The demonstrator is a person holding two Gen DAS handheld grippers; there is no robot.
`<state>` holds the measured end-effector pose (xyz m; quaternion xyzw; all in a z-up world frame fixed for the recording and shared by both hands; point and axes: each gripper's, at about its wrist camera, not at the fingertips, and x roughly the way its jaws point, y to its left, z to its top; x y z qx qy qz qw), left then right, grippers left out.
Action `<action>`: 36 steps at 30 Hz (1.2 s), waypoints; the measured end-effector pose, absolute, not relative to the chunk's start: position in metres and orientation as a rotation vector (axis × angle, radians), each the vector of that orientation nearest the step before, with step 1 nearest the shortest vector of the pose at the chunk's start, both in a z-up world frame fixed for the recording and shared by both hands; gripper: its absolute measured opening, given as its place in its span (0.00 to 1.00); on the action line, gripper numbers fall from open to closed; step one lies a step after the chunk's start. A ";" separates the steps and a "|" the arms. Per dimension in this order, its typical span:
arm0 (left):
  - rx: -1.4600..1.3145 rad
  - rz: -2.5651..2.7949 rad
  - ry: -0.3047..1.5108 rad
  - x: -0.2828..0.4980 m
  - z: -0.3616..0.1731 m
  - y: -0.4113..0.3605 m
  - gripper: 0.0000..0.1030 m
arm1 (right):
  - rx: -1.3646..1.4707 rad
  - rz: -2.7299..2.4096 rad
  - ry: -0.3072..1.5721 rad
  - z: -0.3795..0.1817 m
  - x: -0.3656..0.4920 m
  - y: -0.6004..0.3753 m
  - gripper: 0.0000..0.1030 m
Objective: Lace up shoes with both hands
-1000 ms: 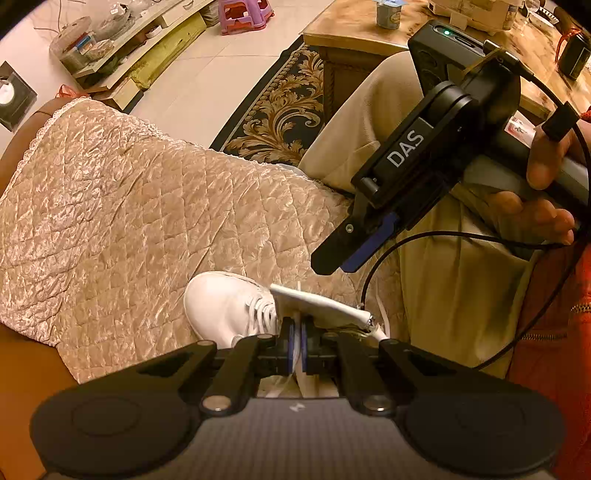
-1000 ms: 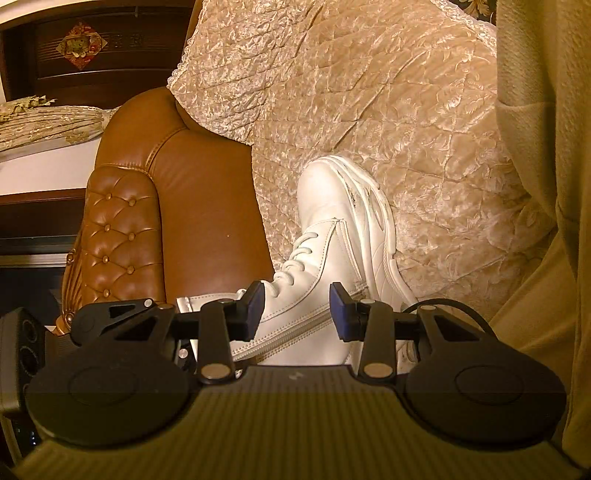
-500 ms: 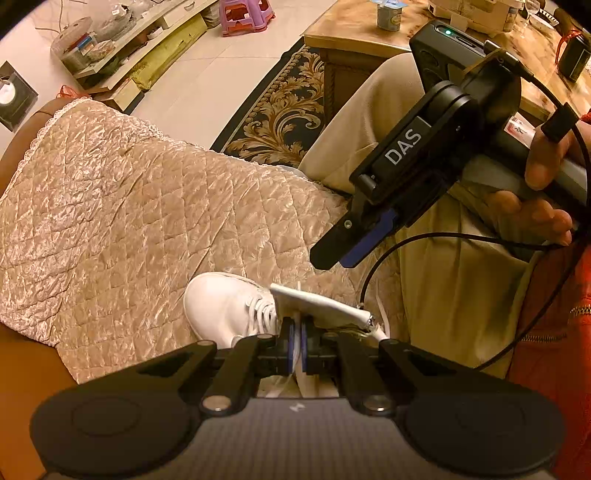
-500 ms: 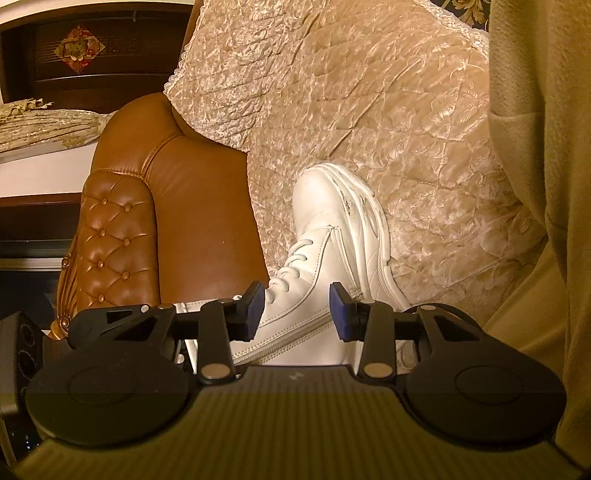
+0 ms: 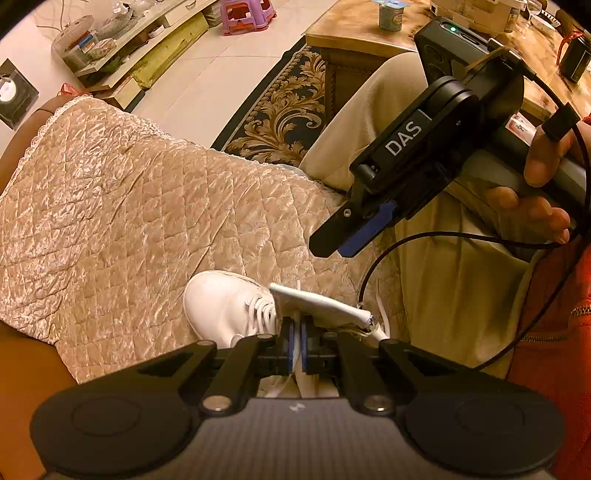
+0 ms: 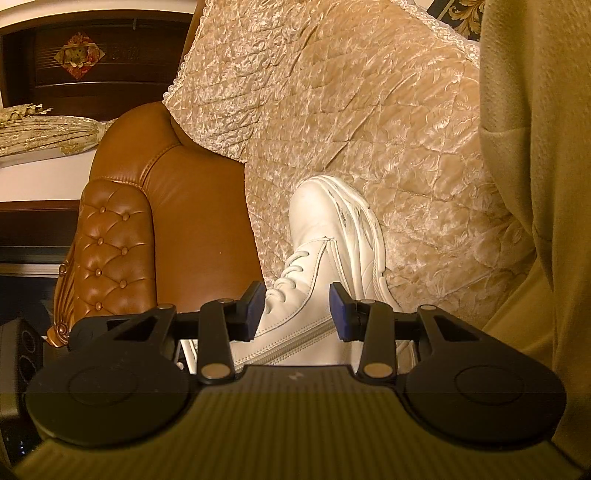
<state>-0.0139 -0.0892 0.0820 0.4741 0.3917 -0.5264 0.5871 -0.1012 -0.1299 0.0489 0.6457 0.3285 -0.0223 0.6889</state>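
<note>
**Boot on the quilted cover, lace pinched in the left claw**

Boot [image 6: 332, 236], white and high-topped with a side zip, lies on a quilted beige cover [image 5: 129, 206] spread over a brown leather sofa [image 6: 184, 206]; its toe points away from both cameras. White lace [image 5: 296, 321] runs up from the eyelets beside the raised tongue [image 5: 317, 304] and passes between the pads of the left gripper [image 5: 296, 347], whose jaws are clenched tight on it, pointing steeply down over the boot's shaft.

The right gripper [image 6: 297, 310] hovers low over the laced front of the boot, jaws parted about halfway, with the boot's upper seen through the gap (the pads press on nothing). In the left wrist view that same gripper hangs above and to the right of the boot, carried by a hand [image 5: 535, 192] with a black cable looping below it.

A person's khaki trouser leg [image 5: 443, 277] lies just beside the boot. Farther off are a patterned dark rug [image 5: 288, 110], a wooden table [image 5: 354, 33] and a purple stool [image 5: 247, 14].
</note>
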 end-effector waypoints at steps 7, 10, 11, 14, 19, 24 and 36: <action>1.102 -1.227 0.917 -0.009 0.082 -0.088 0.03 | 1.442 -0.057 0.729 0.049 -0.102 -0.130 0.44; 1.103 -1.229 0.915 -0.008 0.081 -0.087 0.03 | 1.441 -0.060 0.730 0.049 -0.102 -0.130 0.44; 1.106 -1.232 0.912 -0.007 0.081 -0.086 0.03 | 1.441 -0.059 0.730 0.049 -0.102 -0.130 0.44; 1.104 -1.232 0.913 -0.006 0.080 -0.086 0.03 | 1.441 -0.060 0.730 0.049 -0.102 -0.130 0.44; 1.100 -1.231 0.913 -0.005 0.080 -0.085 0.03 | 1.440 -0.062 0.728 0.050 -0.102 -0.129 0.44; 1.100 -1.231 0.910 -0.005 0.080 -0.085 0.03 | 1.437 -0.069 0.724 0.051 -0.103 -0.130 0.44; 1.083 -1.226 0.907 -0.006 0.079 -0.083 0.03 | 1.450 -0.115 0.665 0.054 -0.112 -0.136 0.44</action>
